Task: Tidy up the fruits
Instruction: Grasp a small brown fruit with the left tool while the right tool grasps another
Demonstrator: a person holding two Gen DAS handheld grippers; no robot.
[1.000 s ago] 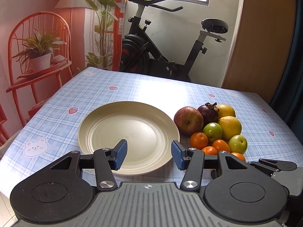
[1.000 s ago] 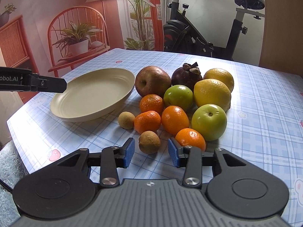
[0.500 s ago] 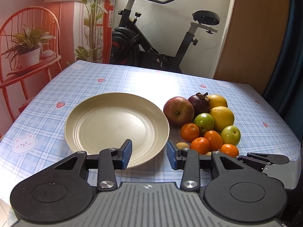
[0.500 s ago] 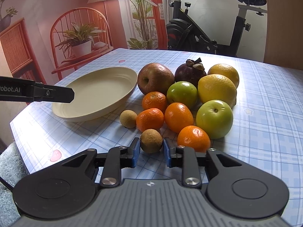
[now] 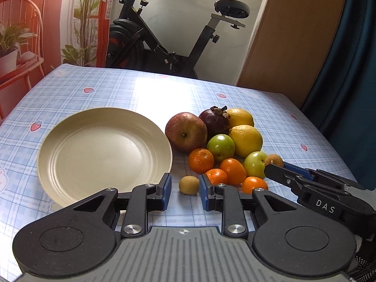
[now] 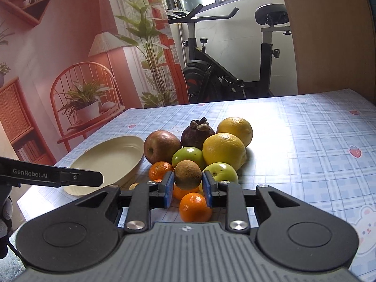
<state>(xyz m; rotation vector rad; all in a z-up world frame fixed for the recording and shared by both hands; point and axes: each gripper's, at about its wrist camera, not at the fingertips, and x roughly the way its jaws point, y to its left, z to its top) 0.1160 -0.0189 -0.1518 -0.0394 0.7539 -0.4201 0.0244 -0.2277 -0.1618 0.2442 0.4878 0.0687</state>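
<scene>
**Two little fruits picked out, the plate has nothing on it**

The job has only just begun. The cream plate (image 5: 103, 150) sits on the counter (image 5: 164, 89), and no fruit lies on it. Almost all the fruit is in one heap just to the right of the plate.

The right gripper (image 6: 188, 179) has its jaws clamped on a fuzzy brown fruit (image 6: 188, 174). It holds the fruit up in the air, over the side of the heap that is far from the plate.

The left gripper (image 5: 185, 183) points down at a small tan fruit (image 5: 188, 185). This fruit lies on the counter just off the near right edge of the plate. The jaws have just been closing and are now pulled in to a narrow gap. The tan fruit shows in that gap. It looks close to one pad, but a thin strip of cloth shows by the other, so I cannot tell if it is squeezed.

The heap beside the plate looks untouched. A red apple (image 5: 186, 131) lies nearest the plate, with a dark mangosteen (image 5: 215, 121) behind it. Farther from the plate are two lemons (image 5: 245, 139). In front are two green fruits (image 5: 221, 147) and four mandarins (image 5: 201, 160).

I think the two small fruits will go first. After that, the whole heap is left to sort.
</scene>
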